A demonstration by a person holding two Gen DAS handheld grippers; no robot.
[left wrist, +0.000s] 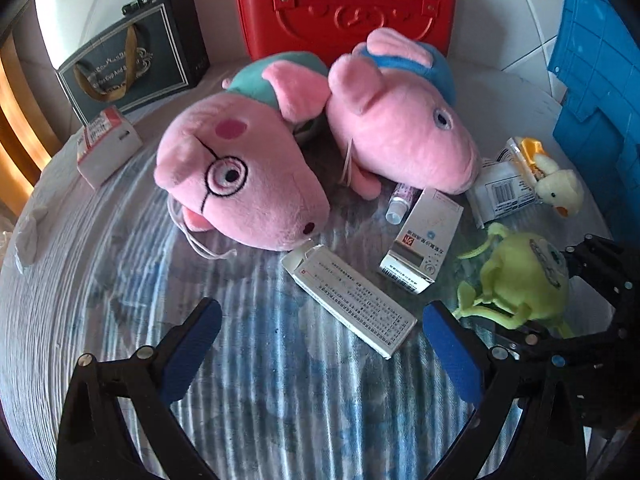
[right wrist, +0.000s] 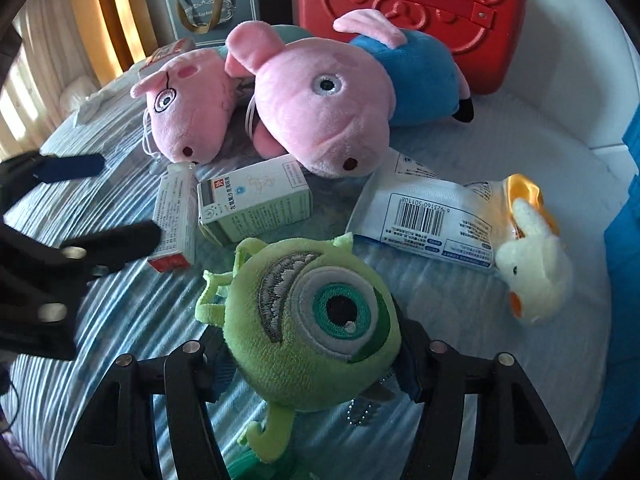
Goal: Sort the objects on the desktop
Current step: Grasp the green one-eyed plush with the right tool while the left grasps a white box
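Gripping the green one-eyed plush [right wrist: 308, 328], right claw [right wrist: 308, 364] clenched around it, left claw [left wrist: 320, 344] released above the table.

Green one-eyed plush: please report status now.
Right hand-held gripper shut on green one-eyed plush. Left hand-held gripper open, empty, over long medicine box. Nothing blocking.

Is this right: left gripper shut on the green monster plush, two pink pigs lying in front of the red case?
Not quite. The right gripper is the one shut on the green monster plush, as the right wrist view shows. The left gripper is open over the table with nothing in it. The two pink pigs do lie in front of the red case.
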